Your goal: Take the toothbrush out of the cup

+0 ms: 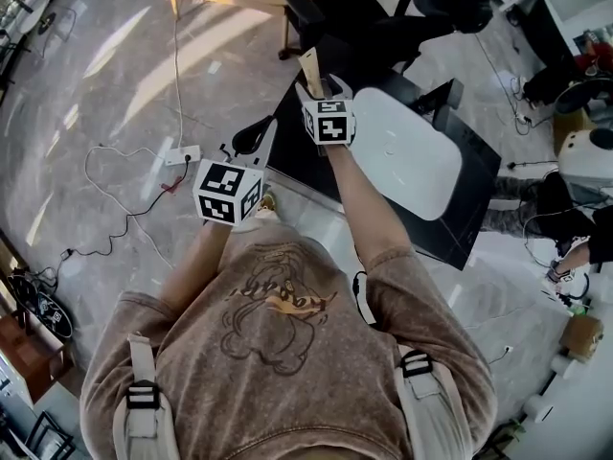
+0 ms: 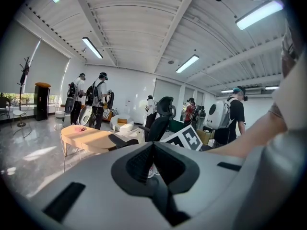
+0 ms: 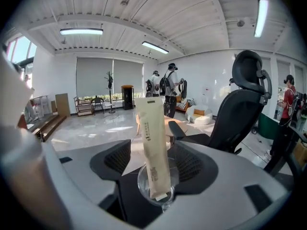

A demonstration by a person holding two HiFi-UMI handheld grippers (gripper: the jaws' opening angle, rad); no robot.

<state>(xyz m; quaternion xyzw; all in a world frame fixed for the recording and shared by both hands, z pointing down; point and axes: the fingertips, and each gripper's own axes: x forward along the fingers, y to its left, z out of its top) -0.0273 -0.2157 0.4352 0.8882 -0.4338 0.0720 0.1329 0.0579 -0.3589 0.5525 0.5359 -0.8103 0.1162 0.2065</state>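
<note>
Right gripper view: a toothbrush (image 3: 153, 143) sealed in a tall, flat, beige paper sleeve with a short column of dark print, too small to read. Stands nearly upright, leaning a little, with its lower end inside a clear cup (image 3: 144, 184) and most of its length well above the rim. Cup lodged between the two jaws of the right gripper (image 3: 152, 148), a ribbed pad close on each side. Seemingly clamped on the cup's wall, though the contact sits low in the frame and is hard to make out.

Head view: the sleeve's top end (image 1: 310, 68) poking out past the right gripper's marker cube (image 1: 329, 122), held up over the black table (image 1: 469, 199) at its near corner. On that table, a white tray (image 1: 407, 151). Right arm stretched forward, bare forearm reaching out over the table's edge. Left arm bent and drawn in, its marker cube (image 1: 229, 193) off the table, just beside that same edge and over the floor.

Left gripper view: left gripper (image 2: 153, 150) with jaws pressed together, nothing between them.
</note>
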